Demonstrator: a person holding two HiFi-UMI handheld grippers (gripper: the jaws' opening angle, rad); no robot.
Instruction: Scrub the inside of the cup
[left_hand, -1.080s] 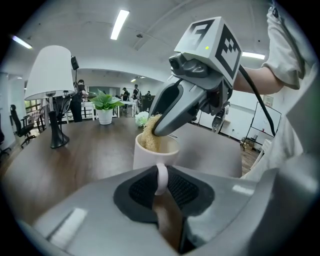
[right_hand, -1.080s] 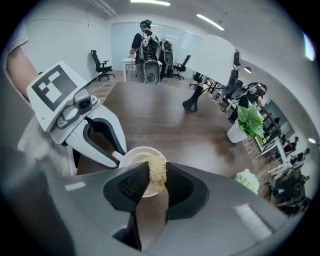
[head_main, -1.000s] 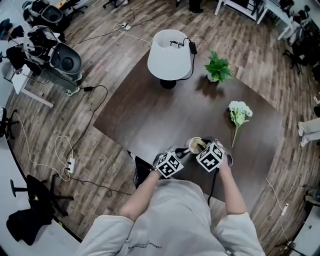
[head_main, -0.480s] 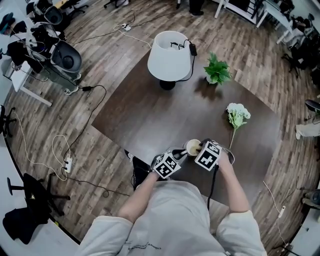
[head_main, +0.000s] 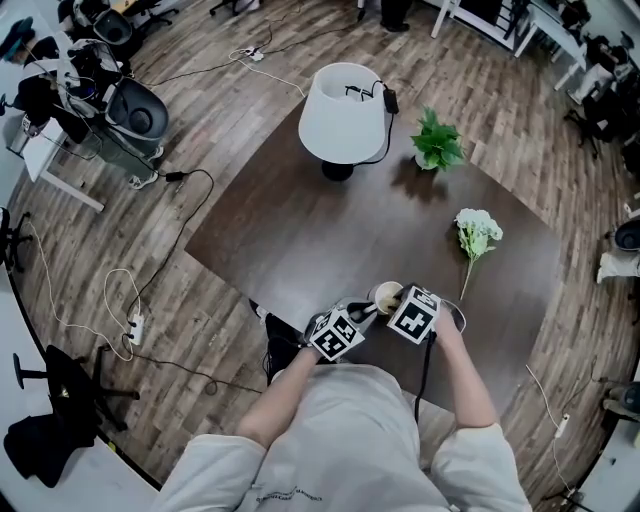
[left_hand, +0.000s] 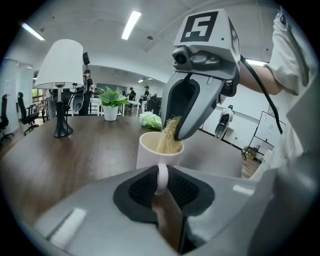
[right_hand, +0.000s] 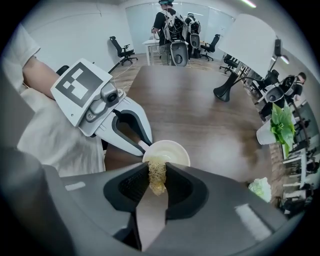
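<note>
Your left gripper (left_hand: 161, 176) is clamped on the handle of the white cup (left_hand: 152, 152), which sits at the near edge of the dark wood-grain table (head_main: 300, 235). Your right gripper (right_hand: 157, 172) pinches a fibrous scrub pad (left_hand: 169, 137) whose tip dips into the cup's mouth. Farther across the table are a white-shaded lamp (head_main: 342, 110), a potted plant (head_main: 437, 141) and pale flowers (head_main: 477, 229). Plank floor (head_main: 230, 110) with trailing cables (head_main: 211, 190) surrounds the table.

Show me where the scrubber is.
In the right gripper view, the scrubber is pinched in the right gripper, tip inside the cup the left gripper holds.
</note>
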